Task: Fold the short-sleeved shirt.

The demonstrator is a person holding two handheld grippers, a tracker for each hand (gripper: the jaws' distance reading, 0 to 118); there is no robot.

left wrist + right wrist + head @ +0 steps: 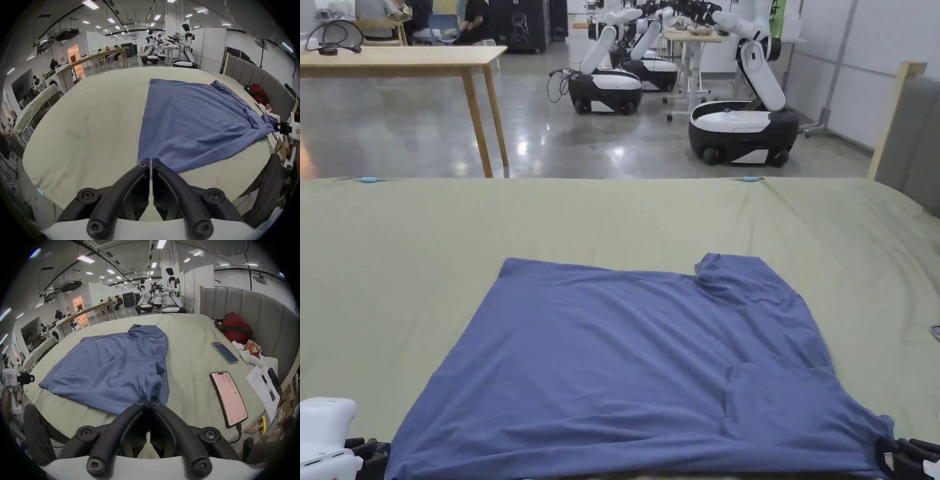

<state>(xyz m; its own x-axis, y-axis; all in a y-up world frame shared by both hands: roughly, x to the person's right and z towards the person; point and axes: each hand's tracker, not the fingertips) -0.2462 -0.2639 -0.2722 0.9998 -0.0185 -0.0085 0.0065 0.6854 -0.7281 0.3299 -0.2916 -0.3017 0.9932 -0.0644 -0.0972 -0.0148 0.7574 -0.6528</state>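
A blue short-sleeved shirt lies spread on the olive-green sheet, one sleeve bunched at its far right. My left gripper sits at the shirt's near left corner. In the left gripper view its jaws are closed together with a thin strip of blue cloth pinched between them. My right gripper holds the near right corner, which is pulled into a point. In the right gripper view the jaws are shut on gathered blue fabric. Each gripper shows in the other's view: the right gripper, the left gripper.
Right of the shirt lie two phones, papers and a red bag against a grey padded headboard. Beyond the far edge stand a wooden table and wheeled white robots. People sit in the background.
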